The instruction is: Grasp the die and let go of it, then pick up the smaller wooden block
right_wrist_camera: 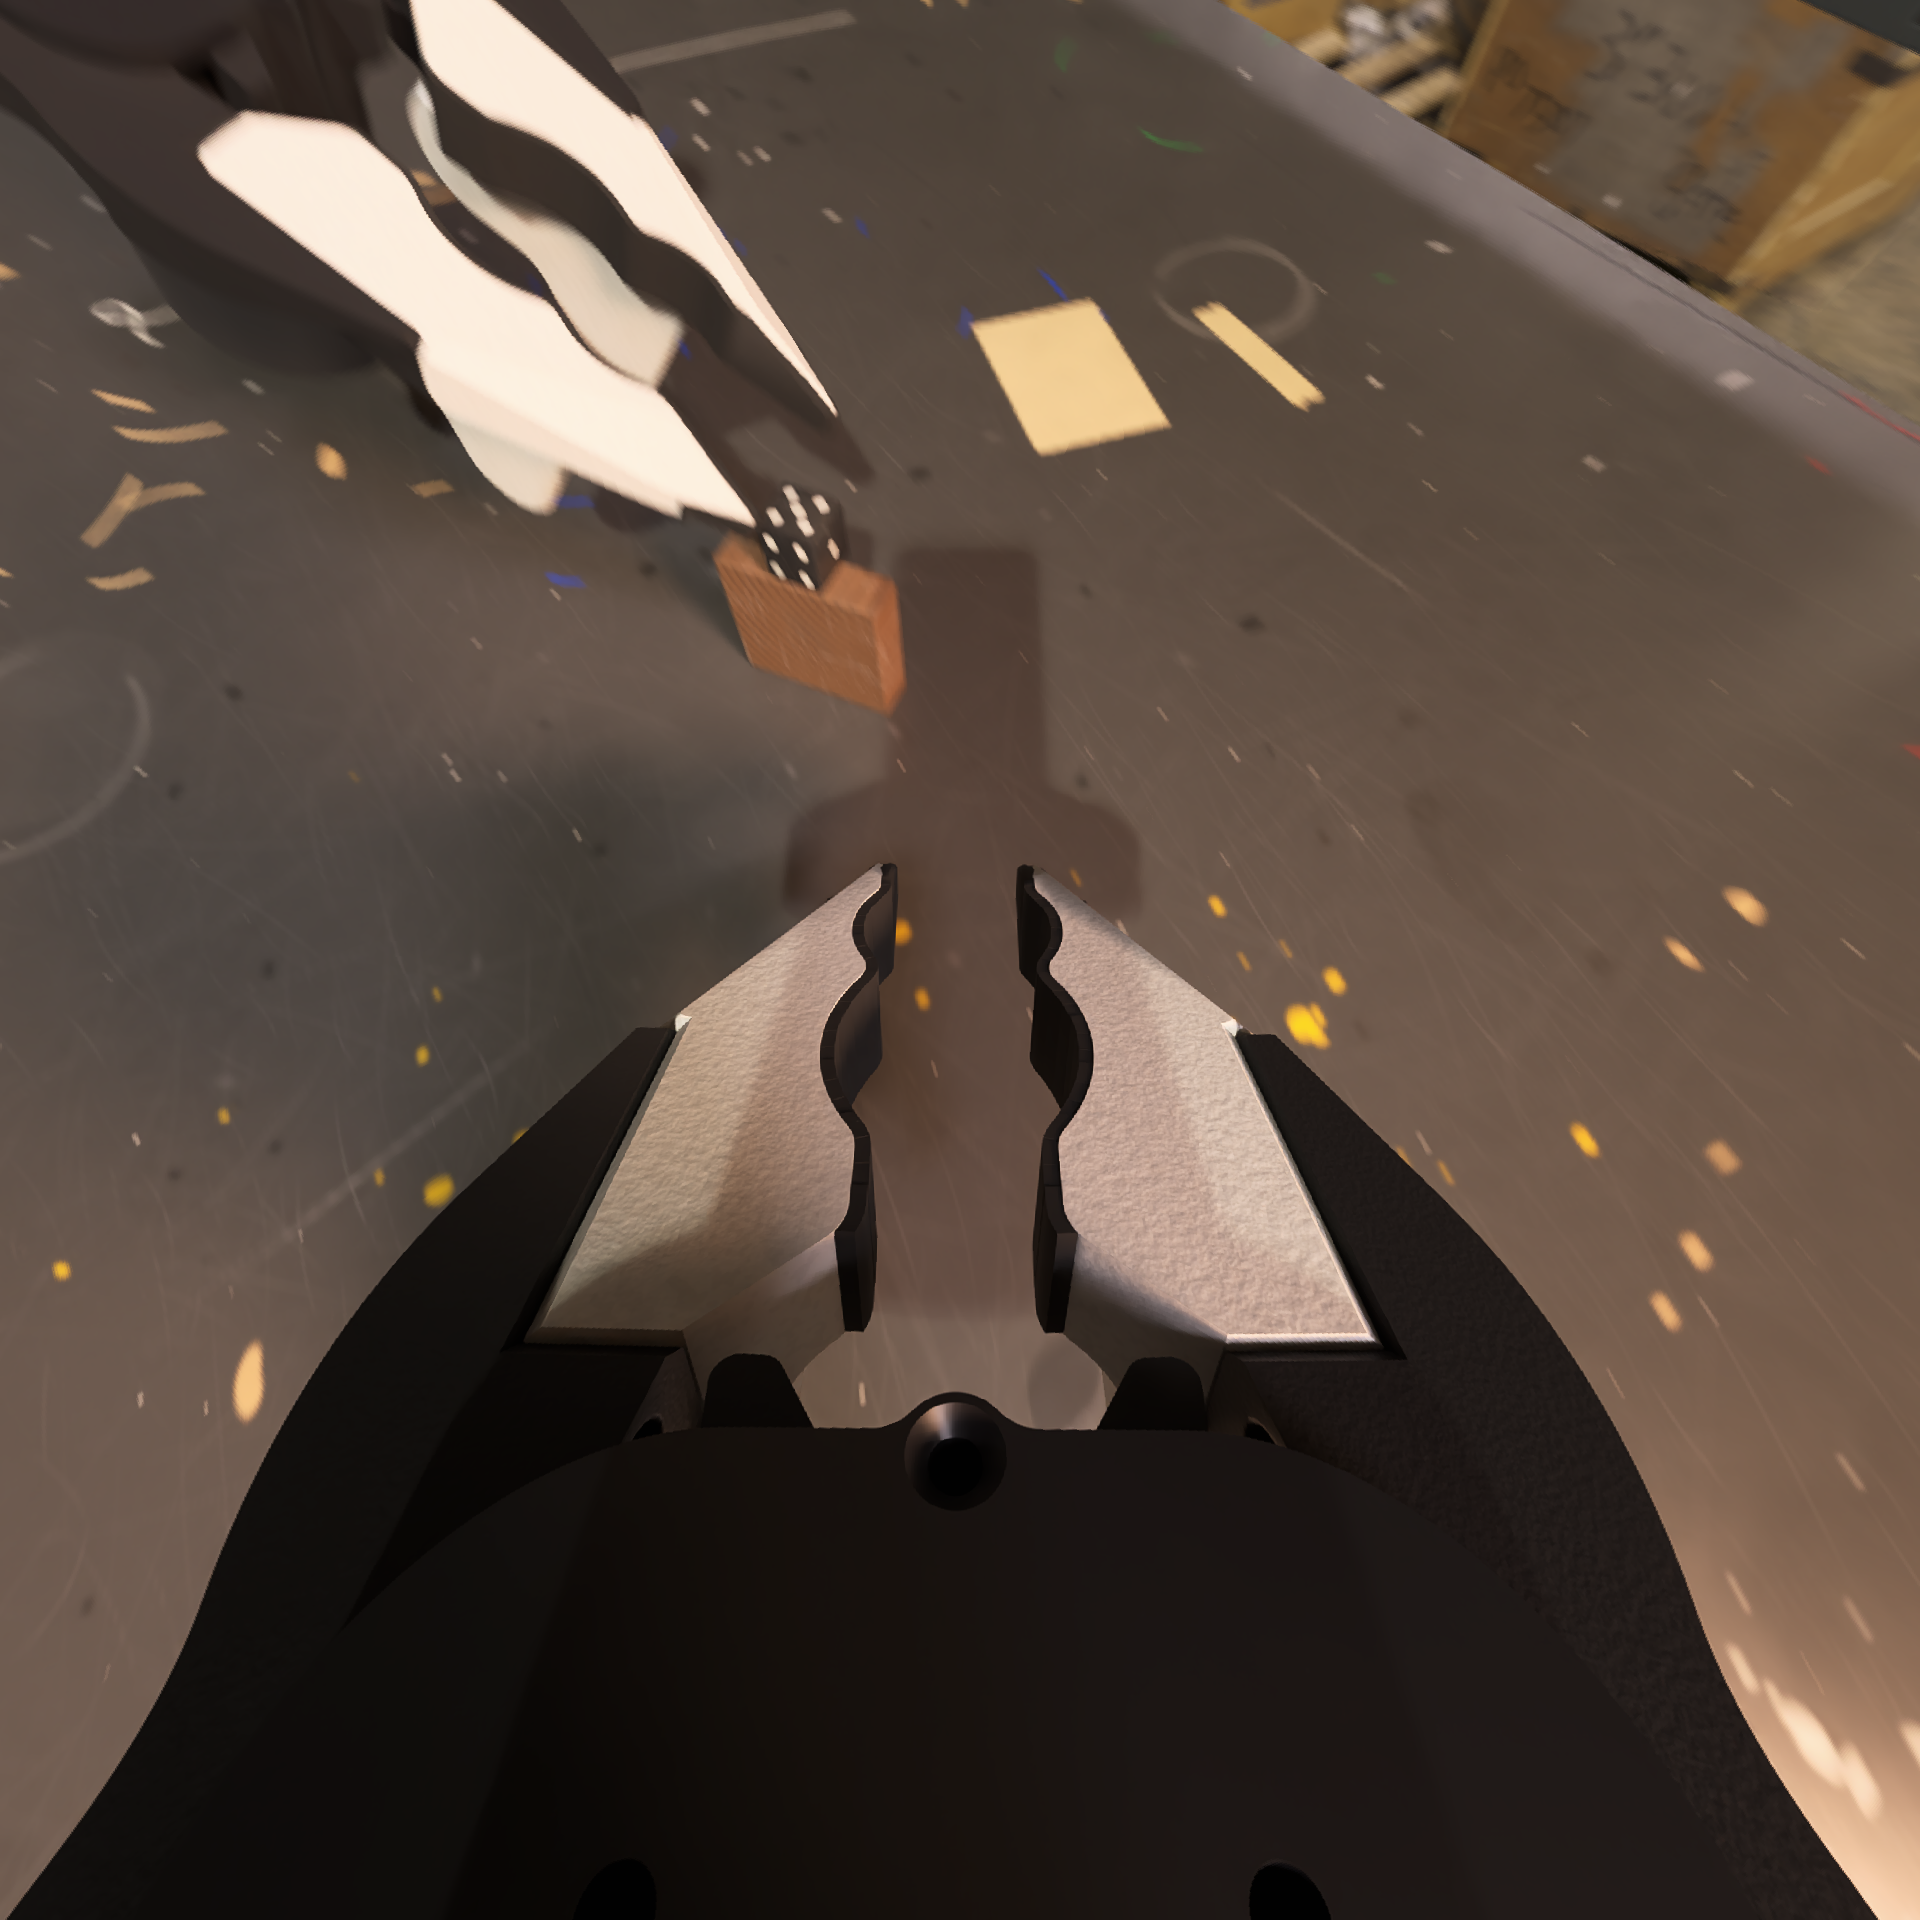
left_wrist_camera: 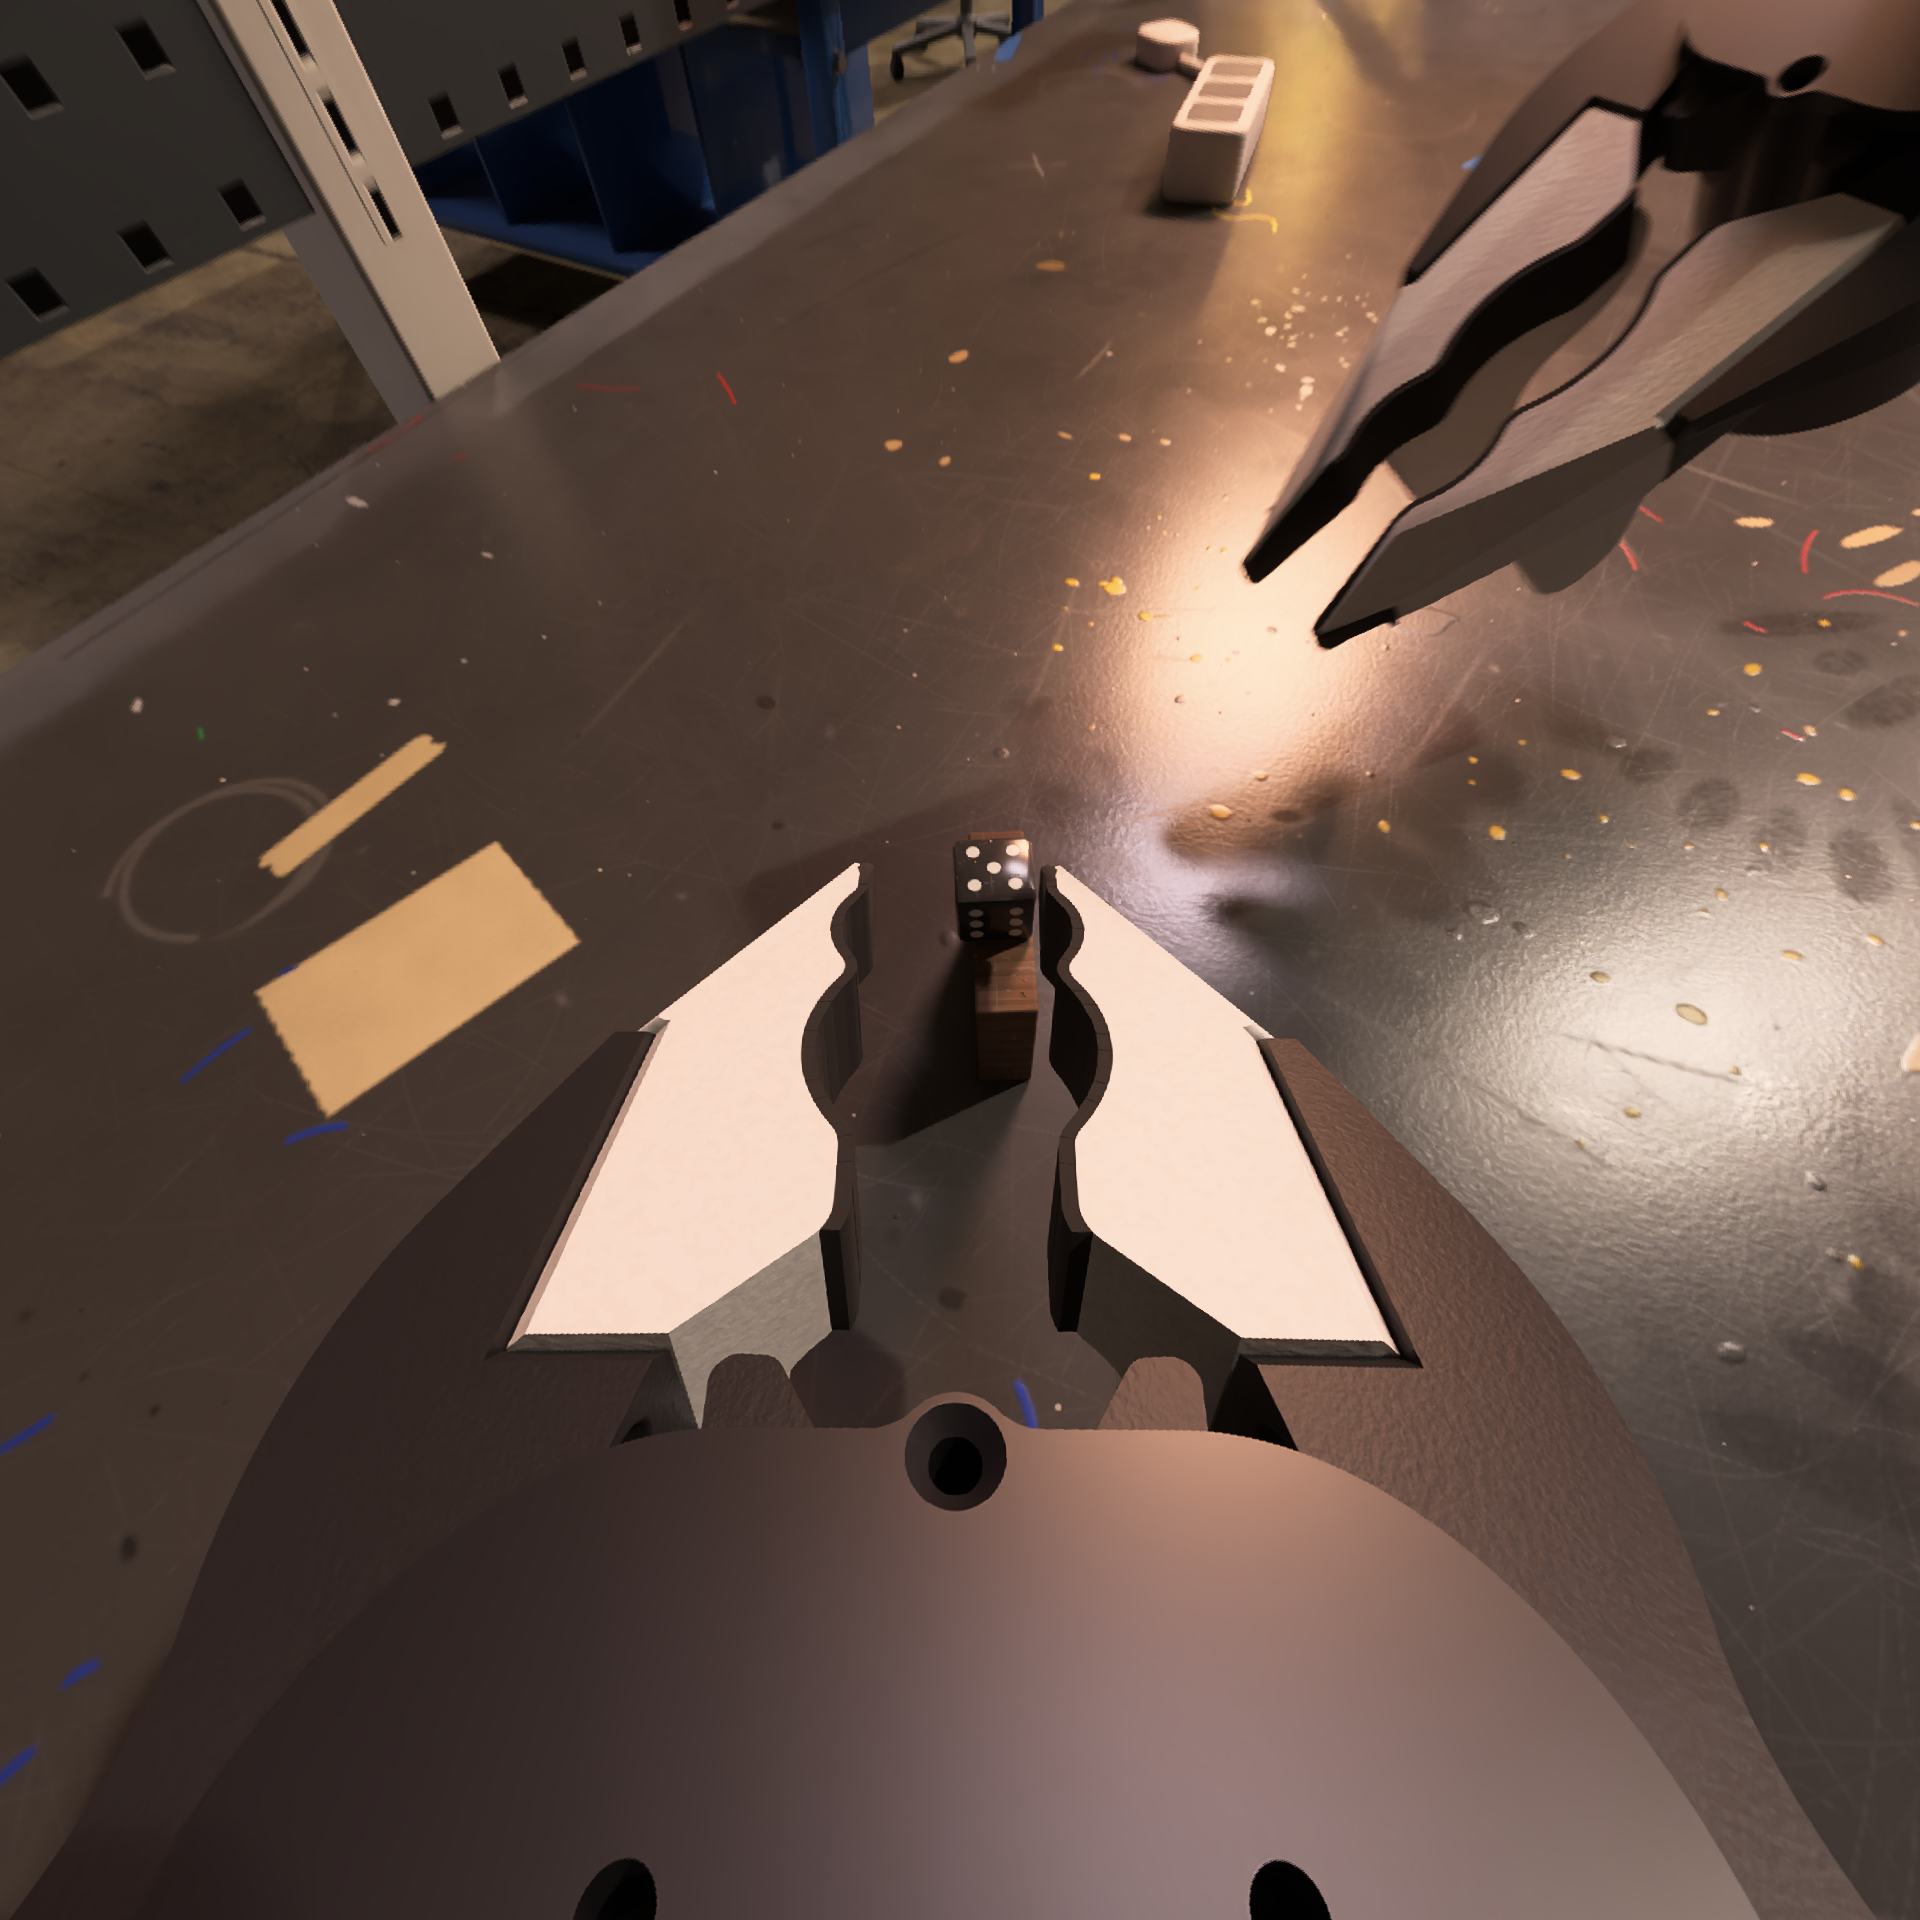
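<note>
A black die (left_wrist_camera: 994, 888) with white pips sits at the far end of a narrow brown wooden block (left_wrist_camera: 1005, 1023). I cannot tell whether it rests on the block or only touches it. A bit of brown wood (left_wrist_camera: 997, 837) shows just behind the die. My left gripper (left_wrist_camera: 954, 878) is open, with the die between its fingertips and the block between its fingers, touching neither. In the right wrist view, the die (right_wrist_camera: 800, 542) and block (right_wrist_camera: 816, 629) lie below the left gripper (right_wrist_camera: 795, 480). My right gripper (right_wrist_camera: 956, 873) is open and empty, short of the block; it also shows in the left wrist view (left_wrist_camera: 1297, 603).
A tan paper rectangle (left_wrist_camera: 416, 977) and a tape strip (left_wrist_camera: 353, 805) lie on the dark, paint-speckled table (left_wrist_camera: 1455, 1039) to the left. A white block with recesses (left_wrist_camera: 1216, 130) and a white cylinder (left_wrist_camera: 1164, 47) stand far back. A perforated rack post (left_wrist_camera: 364, 208) stands beyond the left edge.
</note>
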Controlling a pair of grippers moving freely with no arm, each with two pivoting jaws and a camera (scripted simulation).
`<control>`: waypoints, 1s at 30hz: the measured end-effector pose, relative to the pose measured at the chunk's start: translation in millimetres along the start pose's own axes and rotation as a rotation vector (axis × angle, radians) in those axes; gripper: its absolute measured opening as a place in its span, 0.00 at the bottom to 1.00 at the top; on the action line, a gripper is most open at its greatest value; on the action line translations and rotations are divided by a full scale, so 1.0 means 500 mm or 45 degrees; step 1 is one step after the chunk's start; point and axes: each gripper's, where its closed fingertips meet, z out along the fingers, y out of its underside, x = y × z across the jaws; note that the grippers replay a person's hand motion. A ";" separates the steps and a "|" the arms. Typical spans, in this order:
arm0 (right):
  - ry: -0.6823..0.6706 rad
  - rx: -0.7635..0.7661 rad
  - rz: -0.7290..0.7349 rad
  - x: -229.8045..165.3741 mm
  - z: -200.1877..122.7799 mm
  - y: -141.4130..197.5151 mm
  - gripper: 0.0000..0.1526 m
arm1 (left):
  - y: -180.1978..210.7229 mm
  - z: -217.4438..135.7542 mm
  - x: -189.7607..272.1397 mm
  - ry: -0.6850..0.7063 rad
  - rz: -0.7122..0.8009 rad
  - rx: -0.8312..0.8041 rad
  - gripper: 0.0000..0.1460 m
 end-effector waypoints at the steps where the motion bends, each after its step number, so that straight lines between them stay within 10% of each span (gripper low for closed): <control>1: 0.052 -0.025 0.000 0.009 -0.022 0.014 0.15 | -0.003 -0.003 -0.003 0.000 0.005 0.015 0.22; 8: 0.559 -0.208 0.221 0.185 -0.220 0.101 0.08 | -0.017 -0.007 0.000 -0.041 0.045 0.076 0.22; 17: 0.505 -0.646 0.340 0.222 -0.279 0.225 0.09 | -0.023 -0.018 0.005 -0.052 0.073 0.108 0.22; 30: 0.411 -0.686 0.495 0.215 -0.239 0.283 0.14 | -0.017 -0.023 -0.007 -0.060 0.048 0.108 0.22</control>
